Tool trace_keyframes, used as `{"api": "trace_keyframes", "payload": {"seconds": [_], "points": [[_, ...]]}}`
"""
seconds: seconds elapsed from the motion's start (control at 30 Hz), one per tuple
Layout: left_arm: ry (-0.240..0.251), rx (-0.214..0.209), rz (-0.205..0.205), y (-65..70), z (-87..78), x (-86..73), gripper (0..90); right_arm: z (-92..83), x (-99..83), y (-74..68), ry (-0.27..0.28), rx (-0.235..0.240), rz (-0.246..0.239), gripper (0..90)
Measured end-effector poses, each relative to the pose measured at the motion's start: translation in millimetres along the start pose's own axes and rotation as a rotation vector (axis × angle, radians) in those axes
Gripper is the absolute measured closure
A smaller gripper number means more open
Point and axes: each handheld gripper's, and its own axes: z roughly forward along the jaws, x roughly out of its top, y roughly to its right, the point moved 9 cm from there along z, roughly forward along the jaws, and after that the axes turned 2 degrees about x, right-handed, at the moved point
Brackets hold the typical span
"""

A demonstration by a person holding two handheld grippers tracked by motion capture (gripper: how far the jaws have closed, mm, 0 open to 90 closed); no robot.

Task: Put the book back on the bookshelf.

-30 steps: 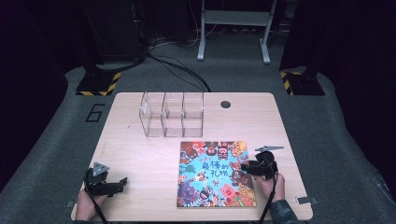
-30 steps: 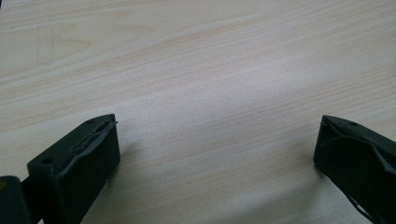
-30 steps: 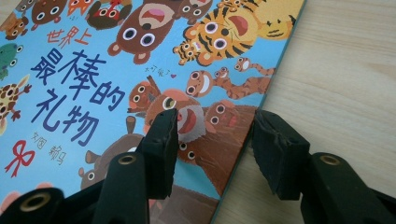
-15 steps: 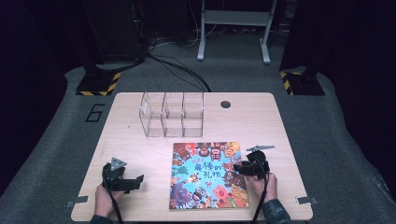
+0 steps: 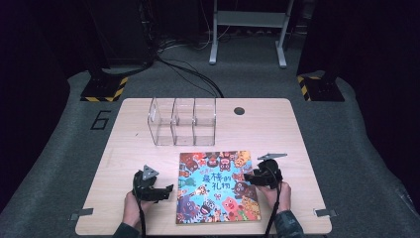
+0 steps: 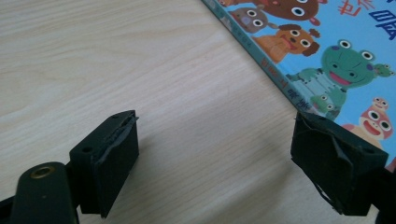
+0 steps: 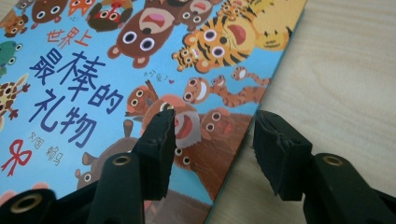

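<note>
Meanwhile both claws, left [image 5: 166,191] closing and right [image 5: 247,177] opening, straddle the book's [image 5: 218,186] edges.

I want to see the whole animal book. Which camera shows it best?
The high view: the colourful animal picture book lies whole on the table. The left gripper view catches just one edge; the right gripper view, its title and nearby animals.

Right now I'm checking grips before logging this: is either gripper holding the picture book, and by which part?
Nothing is held. The right gripper straddles the picture book at its right edge, jaws apart; the left gripper stands open beside its left edge.
</note>
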Motion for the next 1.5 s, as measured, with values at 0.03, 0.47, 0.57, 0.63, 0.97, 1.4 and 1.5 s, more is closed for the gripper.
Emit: {"api": "trace_keyframes", "payload": {"seconds": [0.03, 0.47, 0.57, 0.63, 0.97, 1.4, 1.5], "points": [[0.0, 0.0, 0.0, 0.0, 0.0, 0.0, 15.0, 0.3, 1.4, -1.3, -0.002, 0.008, -0.001, 47.5], [0.021, -0.006, 0.035, 10.2, 14.7, 6.8, 1.6, 10.2, 8.4, 7.8, -0.051, 0.027, -0.017, 47.8], [0.023, 0.003, 0.047, 8.8, 15.3, 6.8, 1.0, 10.3, 8.7, 7.7, -0.063, 0.028, -0.021, 47.8], [0.012, 0.002, 0.06, 8.0, 14.7, 6.0, 0.9, 10.4, 9.4, 6.9, -0.075, 0.027, -0.012, 47.6], [0.018, 0.004, 0.05, 8.3, 15.3, 6.5, 0.8, 11.4, 13.2, 9.3, -0.145, 0.028, -0.011, 47.9], [0.012, 0.003, 0.059, 7.8, 14.8, 6.0, 0.8, 12.0, 14.4, 11.8, -0.125, 0.047, -0.009, 47.8], [0.017, 0.004, 0.052, 8.2, 15.2, 6.4, 0.8, 14.0, 17.1, 13.8, -0.127, 0.054, -0.028, 47.1]]}}
